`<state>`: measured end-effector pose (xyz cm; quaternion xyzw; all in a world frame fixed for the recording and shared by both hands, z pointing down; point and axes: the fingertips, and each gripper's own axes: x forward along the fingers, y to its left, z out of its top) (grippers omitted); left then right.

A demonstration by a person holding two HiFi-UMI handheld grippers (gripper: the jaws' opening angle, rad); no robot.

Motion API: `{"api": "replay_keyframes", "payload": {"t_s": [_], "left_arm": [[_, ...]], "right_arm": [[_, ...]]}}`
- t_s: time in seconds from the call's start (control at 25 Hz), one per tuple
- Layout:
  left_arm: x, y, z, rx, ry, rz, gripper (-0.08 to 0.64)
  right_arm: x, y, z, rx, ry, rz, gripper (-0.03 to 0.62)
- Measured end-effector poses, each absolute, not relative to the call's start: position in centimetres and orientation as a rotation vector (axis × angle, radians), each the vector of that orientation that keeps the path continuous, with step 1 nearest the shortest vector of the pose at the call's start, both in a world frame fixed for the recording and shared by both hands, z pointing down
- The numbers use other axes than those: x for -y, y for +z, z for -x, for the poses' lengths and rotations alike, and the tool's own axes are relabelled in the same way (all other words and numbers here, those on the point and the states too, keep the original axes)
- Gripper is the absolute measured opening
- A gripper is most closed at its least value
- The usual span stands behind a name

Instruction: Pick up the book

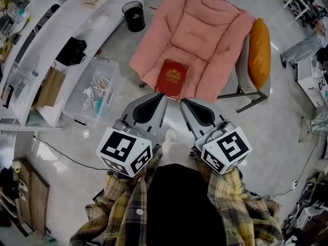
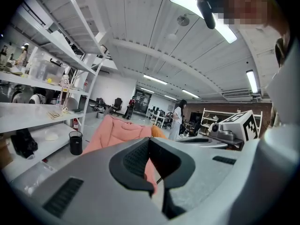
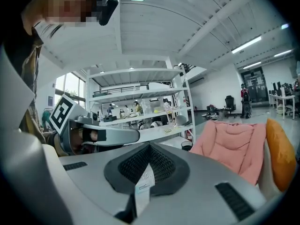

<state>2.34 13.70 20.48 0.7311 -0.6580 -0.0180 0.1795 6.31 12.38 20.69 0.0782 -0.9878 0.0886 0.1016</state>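
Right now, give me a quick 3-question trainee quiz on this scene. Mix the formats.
1. True or false: the book lies on the chair.
2. In the head view, the orange cushion is at the chair's: A) left side B) right side C) front edge.
3. Are the left gripper and the right gripper open or shut, and does either touch the book?

Key
1. True.
2. B.
3. Both are shut and empty. Neither touches the book. In both gripper views the chair lies some way ahead.
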Motion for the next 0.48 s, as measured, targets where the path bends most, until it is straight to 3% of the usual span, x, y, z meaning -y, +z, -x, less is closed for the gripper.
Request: {"api": "replay_keyframes", "payload": {"t_s": [0.48], "left_arm": [[-6.8, 20.1, -1.4, 1.896, -0.027, -2.053, 0.003]], "right_arm": [[-5.8, 21.1, -6.0, 2.927, 0.316, -0.198, 0.015]]}}
